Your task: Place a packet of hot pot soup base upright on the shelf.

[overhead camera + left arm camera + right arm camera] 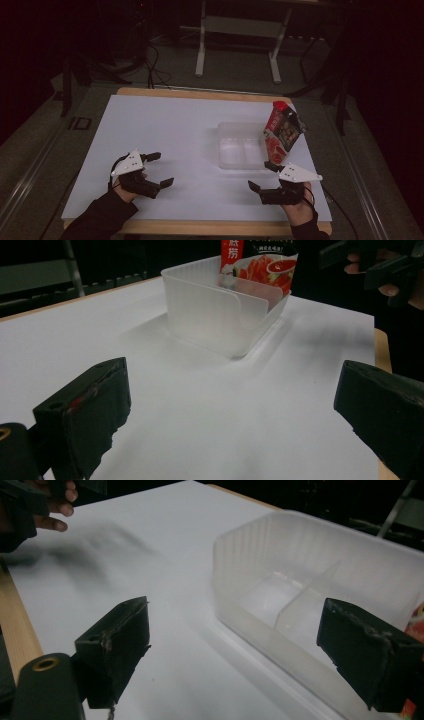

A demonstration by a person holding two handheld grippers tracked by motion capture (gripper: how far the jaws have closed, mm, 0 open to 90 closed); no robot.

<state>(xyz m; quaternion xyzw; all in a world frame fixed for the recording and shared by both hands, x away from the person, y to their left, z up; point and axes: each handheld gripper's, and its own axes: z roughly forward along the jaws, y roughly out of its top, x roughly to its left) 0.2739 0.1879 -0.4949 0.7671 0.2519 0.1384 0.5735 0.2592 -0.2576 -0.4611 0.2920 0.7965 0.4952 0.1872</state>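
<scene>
1. Two tools rest on the white surface (165, 130), both with jaws wide and holding nothing: the left tool (159, 170) at near left, the right tool (261, 176) at near right.
2. The clear tray (239, 150) stands right of centre; it looks light, stiff and slippery.
3. The red packet (281, 132) leans at the tray's right end, thin and soft; I would pinch its upper edge.

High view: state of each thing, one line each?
left gripper: open, holding nothing, above the table.
right gripper: open, holding nothing, near the bin.
clear bin: upright on the white sheet, two compartments, both empty.
red snack packet: sealed, standing tilted against the bin's right end.
</scene>
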